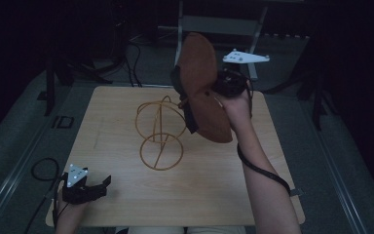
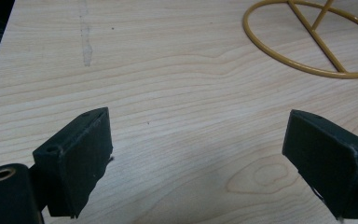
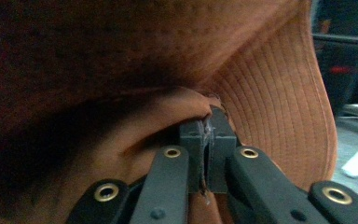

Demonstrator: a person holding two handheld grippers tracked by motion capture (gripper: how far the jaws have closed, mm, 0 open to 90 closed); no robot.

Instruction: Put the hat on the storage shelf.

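A brown brimmed hat (image 1: pixel 202 85) hangs in the air above the back of the table, beside a yellow wire stand (image 1: pixel 159 134). My right gripper (image 1: pixel 219 92) is shut on the hat's fabric (image 3: pixel 261 60), the two pads pressed together on a fold (image 3: pixel 208 140). The stand has a ring base flat on the table and loops rising behind it; its base ring (image 2: pixel 307 42) lies ahead of my left gripper. My left gripper (image 1: pixel 102 187) rests low at the table's front left corner, open, with bare wood between its fingers (image 2: pixel 81 158).
The wooden table (image 1: pixel 126 195) has grey floor around it, with cables (image 1: pixel 41 168) on the floor at the left. A metal frame (image 1: pixel 219 24) stands behind the table. A faint pale streak (image 2: pixel 86 42) marks the tabletop.
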